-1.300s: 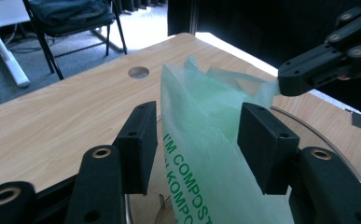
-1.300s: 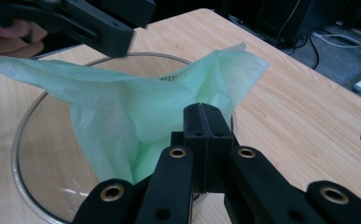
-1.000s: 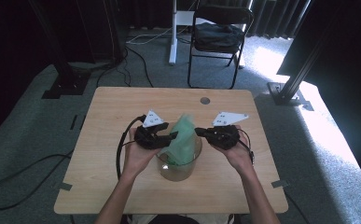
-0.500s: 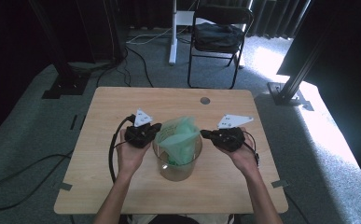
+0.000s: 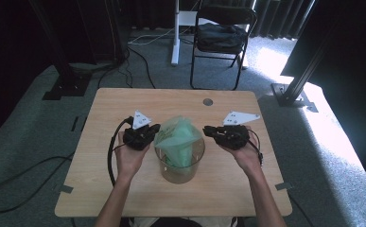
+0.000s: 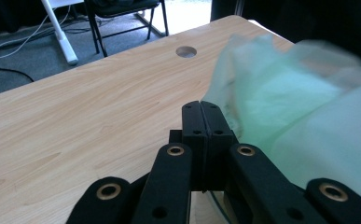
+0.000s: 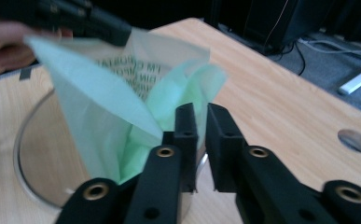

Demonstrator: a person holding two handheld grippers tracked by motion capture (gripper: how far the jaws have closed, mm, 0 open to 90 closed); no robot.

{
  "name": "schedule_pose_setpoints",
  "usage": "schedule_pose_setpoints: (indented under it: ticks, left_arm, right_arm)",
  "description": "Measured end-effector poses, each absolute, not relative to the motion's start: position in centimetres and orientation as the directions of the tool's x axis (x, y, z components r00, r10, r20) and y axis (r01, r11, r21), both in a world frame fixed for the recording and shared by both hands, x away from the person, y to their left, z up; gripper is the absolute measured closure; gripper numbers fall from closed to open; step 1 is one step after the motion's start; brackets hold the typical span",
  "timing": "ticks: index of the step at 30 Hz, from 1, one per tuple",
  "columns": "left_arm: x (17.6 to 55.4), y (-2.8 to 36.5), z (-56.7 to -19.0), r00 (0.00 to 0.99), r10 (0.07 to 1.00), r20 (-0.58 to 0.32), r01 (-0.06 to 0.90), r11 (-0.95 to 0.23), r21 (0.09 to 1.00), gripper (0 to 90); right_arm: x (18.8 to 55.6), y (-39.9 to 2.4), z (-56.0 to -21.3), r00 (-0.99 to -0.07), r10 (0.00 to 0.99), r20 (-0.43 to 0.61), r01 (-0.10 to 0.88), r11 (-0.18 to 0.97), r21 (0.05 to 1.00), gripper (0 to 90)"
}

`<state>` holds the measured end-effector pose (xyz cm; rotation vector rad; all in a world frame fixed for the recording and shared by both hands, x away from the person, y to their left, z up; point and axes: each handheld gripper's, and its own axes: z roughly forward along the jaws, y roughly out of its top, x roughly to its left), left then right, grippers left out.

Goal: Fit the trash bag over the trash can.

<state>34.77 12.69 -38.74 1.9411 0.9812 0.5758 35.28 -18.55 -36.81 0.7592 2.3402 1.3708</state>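
Note:
A clear round container [image 5: 180,174] stands mid-table with a thin green bag [image 5: 178,137] set inside it, its top sticking up above the rim. My left gripper [image 5: 153,128] is at the bag's left edge, shut on a fold of the film; in the left gripper view the jaws [image 6: 201,109] meet with the green bag [image 6: 299,107] bunched at their tip. My right gripper [image 5: 207,129] sits just right of the bag. Its jaws [image 7: 199,114] have just been opening and stand slightly apart, nothing between them, the green bag [image 7: 99,102] to their left.
The wooden table [image 5: 124,104] has a round cable hole [image 5: 208,101] near its far edge. Beyond it stand a black folding chair [image 5: 221,35] and a white post [image 5: 175,33]. A black frame foot [image 5: 294,90] is at the right, and cables [image 5: 10,179] lie on the carpet at the left.
Both grippers have drawn apart from the bag's top, the left pulling its edge leftward, so the bag spread wider. The right gripper's jaws have parted and no longer hold the film.

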Motion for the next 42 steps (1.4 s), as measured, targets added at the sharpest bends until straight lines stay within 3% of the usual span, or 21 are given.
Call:
schedule_pose_setpoints:
  ticks: [11, 13, 16, 17, 32, 42]
  left_arm:
    - [34.4, 12.7, -38.4, 0.586, 0.810, 0.020, 0.399, -0.310, 0.863, 90.0]
    - [34.4, 12.8, -38.4, 0.585, 0.811, 0.020, 0.397, -0.308, 0.865, 90.0]
    - [34.4, 13.0, -38.5, 0.576, 0.817, 0.025, 0.396, -0.306, 0.866, 90.0]
    - [34.4, 13.1, -38.5, 0.569, 0.822, 0.026, 0.399, -0.304, 0.865, 90.0]
    - [34.6, 16.8, -39.1, 0.474, 0.880, -0.026, 0.441, -0.212, 0.872, 90.0]
    - [34.7, 17.7, -39.0, 0.440, 0.897, -0.045, 0.447, -0.175, 0.877, 90.0]
  right_arm:
    - [38.5, -15.7, -37.8, -0.792, 0.609, 0.040, 0.356, 0.407, 0.841, 71.1]
    - [39.0, -15.2, -38.2, -0.787, 0.616, 0.032, 0.367, 0.426, 0.827, 72.1]
    - [39.4, -14.6, -38.7, -0.780, 0.625, 0.011, 0.375, 0.454, 0.808, 89.0]
    - [39.4, -14.6, -38.7, -0.779, 0.627, 0.010, 0.377, 0.456, 0.806, 90.0]
    - [38.4, -19.3, -38.3, -0.675, 0.736, 0.052, 0.439, 0.344, 0.830, 90.0]
    - [37.6, -21.2, -37.3, -0.655, 0.753, 0.059, 0.427, 0.305, 0.851, 90.0]
